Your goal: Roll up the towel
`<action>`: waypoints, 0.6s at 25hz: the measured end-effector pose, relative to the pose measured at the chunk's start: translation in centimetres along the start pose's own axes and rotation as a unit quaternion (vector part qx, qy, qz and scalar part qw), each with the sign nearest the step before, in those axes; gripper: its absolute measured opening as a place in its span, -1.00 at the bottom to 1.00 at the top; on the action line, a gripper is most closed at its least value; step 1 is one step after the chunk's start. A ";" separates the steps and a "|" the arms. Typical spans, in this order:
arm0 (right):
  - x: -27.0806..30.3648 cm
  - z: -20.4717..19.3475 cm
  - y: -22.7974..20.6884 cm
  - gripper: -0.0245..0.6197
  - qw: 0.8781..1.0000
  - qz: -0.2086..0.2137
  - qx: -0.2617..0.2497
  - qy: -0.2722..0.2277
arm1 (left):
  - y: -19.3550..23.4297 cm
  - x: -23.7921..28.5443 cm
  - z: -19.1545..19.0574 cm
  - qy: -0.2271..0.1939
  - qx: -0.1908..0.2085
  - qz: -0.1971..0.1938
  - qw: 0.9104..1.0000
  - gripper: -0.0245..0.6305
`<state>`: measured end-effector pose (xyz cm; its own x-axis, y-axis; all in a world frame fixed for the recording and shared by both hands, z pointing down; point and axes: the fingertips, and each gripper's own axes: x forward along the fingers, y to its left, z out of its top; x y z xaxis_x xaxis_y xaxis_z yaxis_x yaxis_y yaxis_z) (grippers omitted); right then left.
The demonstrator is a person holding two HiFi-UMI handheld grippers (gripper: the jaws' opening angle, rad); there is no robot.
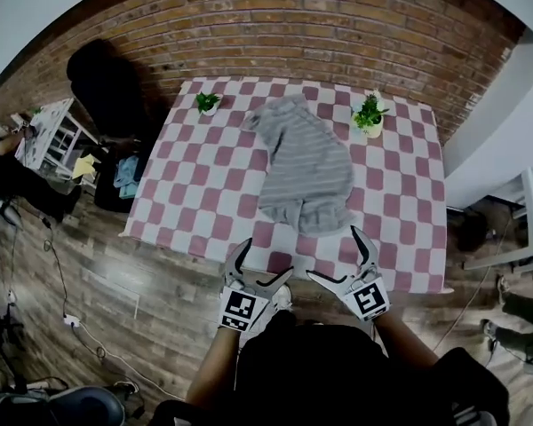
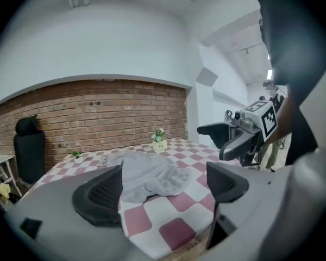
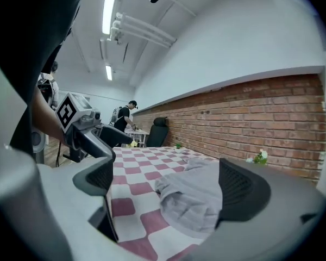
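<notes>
Wide-open jaws on the left gripper [image 2: 163,186], pads well apart and clamped on nothing, with only checked cloth and the towel [image 2: 149,175] beyond in the gap. Same on the right gripper [image 3: 168,186]: jaws spread wide and empty, towel [image 3: 193,197] lying past them, partly behind the right-hand pad. In each gripper view, the other gripper off to one side.

From the head view, both grippers side by side at the table's near edge. Left gripper [image 1: 265,260] over the last row of checks, right gripper [image 1: 333,254] just beside it, far fingertip close to the towel's near hem. Left marker cube [image 1: 240,309] and right marker cube [image 1: 370,300] just behind the jaws.

Further out, grey striped towel [image 1: 302,167], unrolled and rumpled, lying lengthwise along the middle of the table [image 1: 186,193]. Near end bunched into folds, far end narrowing toward the wall. Pink-and-white checked cloth over the whole top. Left potted plant [image 1: 207,103] and right potted plant [image 1: 369,115] at the far edge, one on either side of the towel, both apart from the fabric.

Beyond that, brick wall [image 1: 338,25] behind the table, black chair [image 1: 107,82] off its far left corner, white shelf unit [image 1: 53,131] further left, wood-plank floor [image 1: 89,273] with cables [image 1: 58,278]
</notes>
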<state>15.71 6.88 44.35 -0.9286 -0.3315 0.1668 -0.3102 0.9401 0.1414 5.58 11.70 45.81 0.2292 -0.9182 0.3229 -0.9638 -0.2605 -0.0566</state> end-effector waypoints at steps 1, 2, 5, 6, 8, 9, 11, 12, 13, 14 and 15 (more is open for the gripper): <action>0.5 -0.2 -0.3 0.88 1.000 -0.008 0.005 0.006 | 0.5 0.6 -0.2 0.006 0.006 -0.015 1.000 0.54; 1.0 -0.5 -0.6 0.88 1.000 -0.014 0.010 0.010 | 1.0 1.3 -0.5 0.012 0.014 -0.030 0.999 0.54; 2.6 -1.3 -1.1 0.88 0.999 -0.029 0.030 0.024 | 2.4 3.0 -1.1 0.026 0.039 -0.067 0.997 0.53; 3.1 -1.6 -1.3 0.88 0.998 -0.033 0.039 0.027 | 2.9 3.5 -1.2 0.029 0.044 -0.077 0.996 0.53; 4.2 -2.3 -1.7 0.88 0.997 -0.040 0.067 0.029 | 3.9 4.4 -1.5 0.032 0.049 -0.095 0.994 0.53; 4.7 -2.6 -2.0 0.88 0.995 -0.046 0.088 0.028 | 4.3 4.7 -1.6 0.032 0.050 -0.103 0.993 0.53; 5.6 -2.9 -2.6 0.88 0.990 -0.060 0.128 0.028 | 4.9 5.4 -1.9 0.034 0.050 -0.117 0.991 0.53; 6.0 -3.0 -2.9 0.88 0.988 -0.066 0.138 0.028 | 5.1 5.6 -2.1 0.036 0.051 -0.123 0.990 0.53; 6.4 -3.0 -3.1 0.88 0.987 -0.071 0.143 0.028 | 5.2 5.9 -2.2 0.036 0.052 -0.128 0.990 0.53; 6.8 -3.1 -3.3 0.88 0.986 -0.075 0.145 0.027 | 5.4 6.2 -2.3 0.037 0.052 -0.132 0.989 0.53; 7.2 -3.2 -3.4 0.88 0.986 -0.077 0.147 0.028 | 5.6 6.4 -2.5 0.037 0.052 -0.135 0.989 0.53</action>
<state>10.75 1.03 48.22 -0.8558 -0.4681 0.2203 -0.4997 0.8581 -0.1178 1.36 5.11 49.88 0.4617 -0.7882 0.4068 -0.8489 -0.5257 -0.0552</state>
